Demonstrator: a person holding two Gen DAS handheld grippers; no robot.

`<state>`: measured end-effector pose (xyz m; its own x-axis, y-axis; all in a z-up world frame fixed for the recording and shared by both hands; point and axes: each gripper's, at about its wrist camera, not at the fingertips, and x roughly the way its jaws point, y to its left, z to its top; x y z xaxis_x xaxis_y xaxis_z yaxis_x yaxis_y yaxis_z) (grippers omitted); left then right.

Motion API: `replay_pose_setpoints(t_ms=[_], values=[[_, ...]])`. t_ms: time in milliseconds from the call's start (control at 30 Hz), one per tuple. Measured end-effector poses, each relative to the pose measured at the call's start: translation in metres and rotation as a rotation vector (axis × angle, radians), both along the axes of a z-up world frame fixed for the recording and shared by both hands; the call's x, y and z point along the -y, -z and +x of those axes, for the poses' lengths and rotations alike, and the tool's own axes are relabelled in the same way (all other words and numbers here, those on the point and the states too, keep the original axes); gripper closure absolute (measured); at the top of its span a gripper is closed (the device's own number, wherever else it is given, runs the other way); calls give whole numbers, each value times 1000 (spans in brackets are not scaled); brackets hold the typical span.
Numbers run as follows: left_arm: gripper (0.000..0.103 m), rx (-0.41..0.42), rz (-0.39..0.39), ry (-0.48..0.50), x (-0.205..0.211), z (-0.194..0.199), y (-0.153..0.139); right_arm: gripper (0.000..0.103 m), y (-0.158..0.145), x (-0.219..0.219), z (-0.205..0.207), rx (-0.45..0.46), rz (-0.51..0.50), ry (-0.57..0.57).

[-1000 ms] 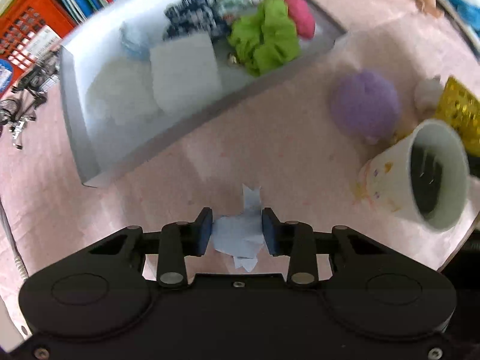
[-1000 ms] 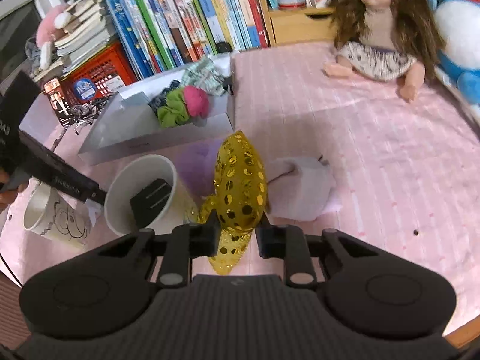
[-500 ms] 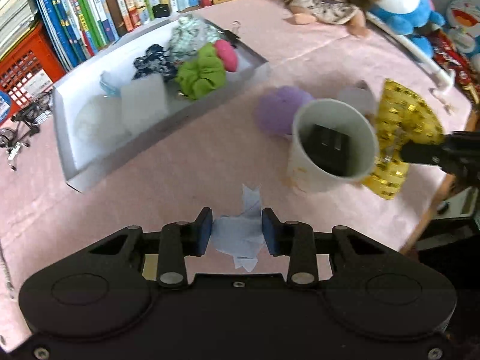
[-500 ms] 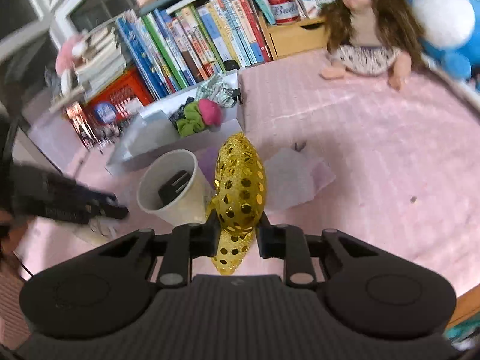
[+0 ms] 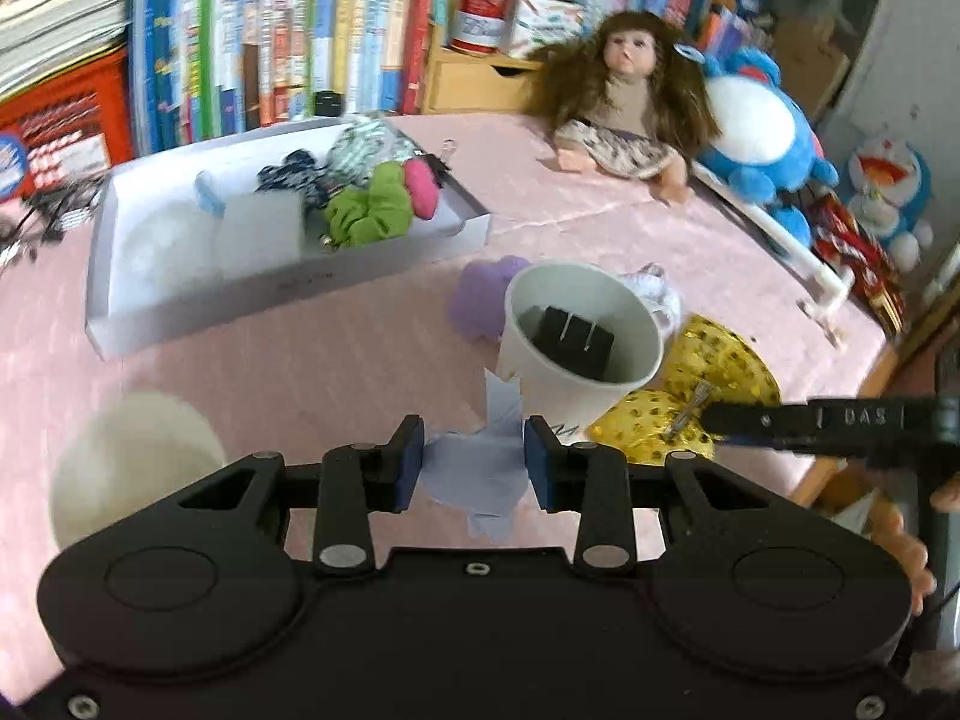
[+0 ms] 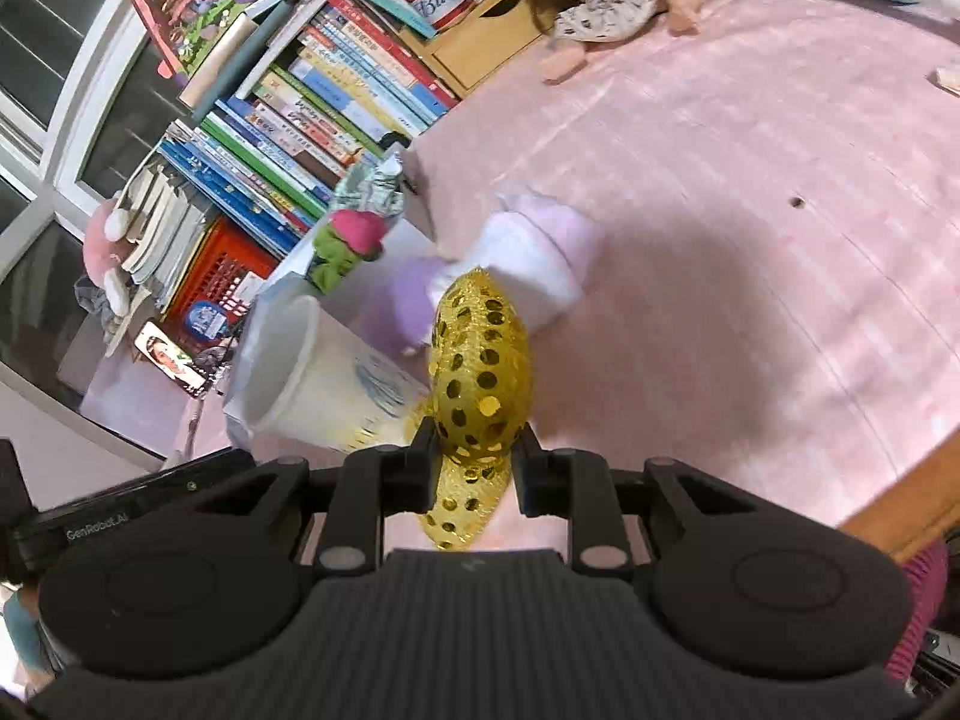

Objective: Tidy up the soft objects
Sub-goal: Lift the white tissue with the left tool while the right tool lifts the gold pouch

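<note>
Pink tablecloth [image 5: 336, 360] fronts packed bookshelves [image 5: 288, 36], doll [image 5: 624, 102] seated behind

Paper cups: two, one [image 5: 579, 336] holding a black clip, one [image 5: 129, 468] blurred at left. White tray [image 5: 288, 288]: one. Scrunchies: one green [image 5: 369, 213], one gold sequinned [image 6: 480, 372] (others in the tray too jumbled to count). Doll [image 5: 624, 96]: one. Blue plush toys [image 5: 762, 126]: two. Red can [image 5: 483, 12]: one. Pale blue tissue [image 5: 480, 468]: one.
</note>
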<state>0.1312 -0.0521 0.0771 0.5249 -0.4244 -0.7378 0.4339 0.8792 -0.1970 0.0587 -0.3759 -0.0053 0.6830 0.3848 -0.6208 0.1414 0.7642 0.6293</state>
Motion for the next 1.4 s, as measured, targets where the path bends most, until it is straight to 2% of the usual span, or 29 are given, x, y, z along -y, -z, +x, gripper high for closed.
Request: replay_pose_setpoints(t_ms=[100, 133, 167, 200, 233, 300, 333, 400, 500, 600, 700, 867, 967, 1067, 1233, 1333, 1400], values=[[68, 68, 27, -61, 1, -13, 14, 64, 3, -4, -9, 33, -60, -4], [68, 90, 41, -80, 2, -16, 19, 58, 3, -6, -12, 51, -85, -3], [68, 111, 49, -98, 3, -20, 23, 44, 3, -10, -15, 69, -120, 2], [67, 127, 53, -111, 4, -23, 27, 38, 3, -14, -19, 91, -172, 10], [66, 143, 58, -118, 5, -27, 31, 37, 2, -20, -23, 109, -223, 17], [54, 167, 72, -120, 7, -34, 40, 34, 3, -36, -32, 172, -353, 35], [52, 178, 83, -130, 8, -37, 45, 32, 3, -43, -39, 219, -403, 41], [48, 201, 102, -143, 11, -43, 52, 25, 6, -56, -48, 289, -479, 61], [42, 251, 110, -165, 13, -53, 61, 20, 12, -71, -58, 370, -562, 98], [33, 300, 98, -187, 15, -59, 69, 18, 16, -86, -64, 433, -640, 112], [29, 335, 66, -208, 14, -62, 75, 16, 19, -99, -71, 489, -692, 126], [29, 332, 20, -234, 9, -60, 83, 15, 25, -113, -83, 539, -774, 188], [32, 327, 14, -245, 8, -58, 87, 15, 27, -120, -90, 576, -813, 198], [34, 328, 19, -248, 9, -57, 90, 16, 29, -131, -92, 596, -847, 161], [42, 314, 14, -233, 11, -56, 95, 16, 37, -149, -79, 583, -932, 95], [43, 321, 14, -226, 13, -56, 95, 16, 39, -152, -70, 569, -968, 115], [48, 319, 17, -221, 13, -54, 96, 16, 39, -150, -65, 551, -965, 140]])
